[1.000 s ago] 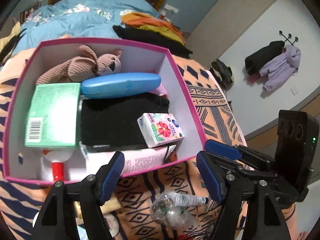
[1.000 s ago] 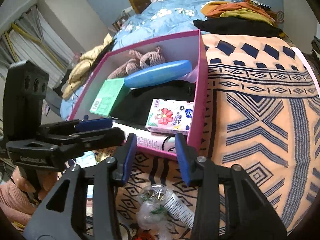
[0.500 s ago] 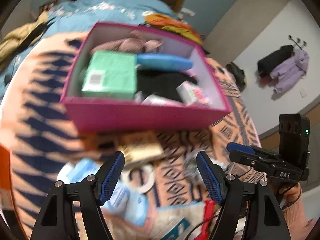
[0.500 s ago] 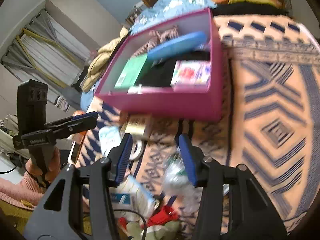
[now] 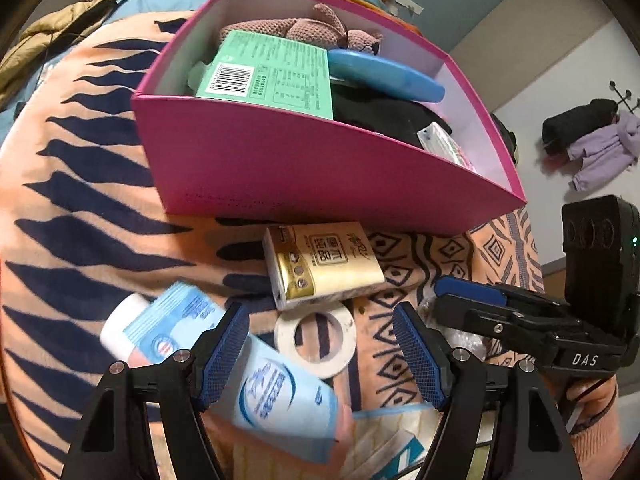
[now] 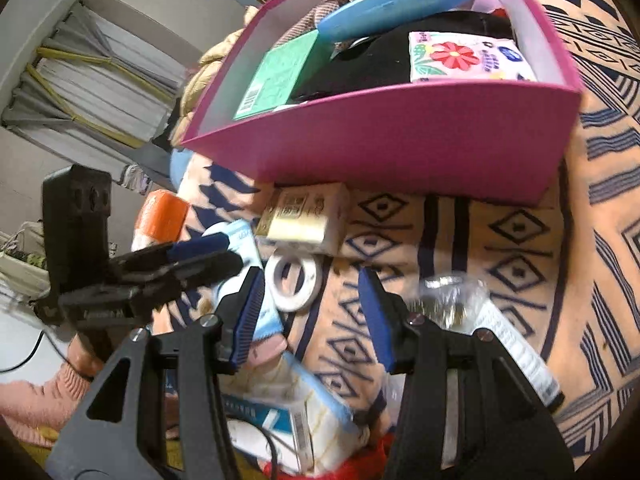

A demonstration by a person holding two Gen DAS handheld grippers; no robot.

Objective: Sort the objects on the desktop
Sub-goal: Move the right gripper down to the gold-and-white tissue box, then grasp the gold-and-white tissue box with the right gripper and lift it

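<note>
A pink box [image 5: 304,176] holds a green carton [image 5: 272,76], a blue case [image 5: 384,76], a knit toy, black cloth and a flowered tissue pack [image 6: 464,58]. In front of it on the patterned cloth lie a gold-and-white tissue pack [image 5: 320,264], a white tape ring [image 5: 316,338] and a blue-and-white tube [image 5: 224,356]. My left gripper [image 5: 320,320] hangs open just above the ring and tube. My right gripper [image 6: 311,280] is open too, over the tape ring [image 6: 294,276], with a clear bag holding a white tube [image 6: 480,320] to its right.
An orange object [image 6: 164,216] lies at the cloth's left edge. A blue-striped paper pack [image 6: 288,400] and something red sit close under the right gripper. Each gripper shows in the other's view: right gripper [image 5: 440,298], left gripper [image 6: 234,252]. A bed stands behind the box.
Both grippers have pulled back and down from above the box to the loose items in front of it. The box's front wall now fills the upper view. Both stayed open.
</note>
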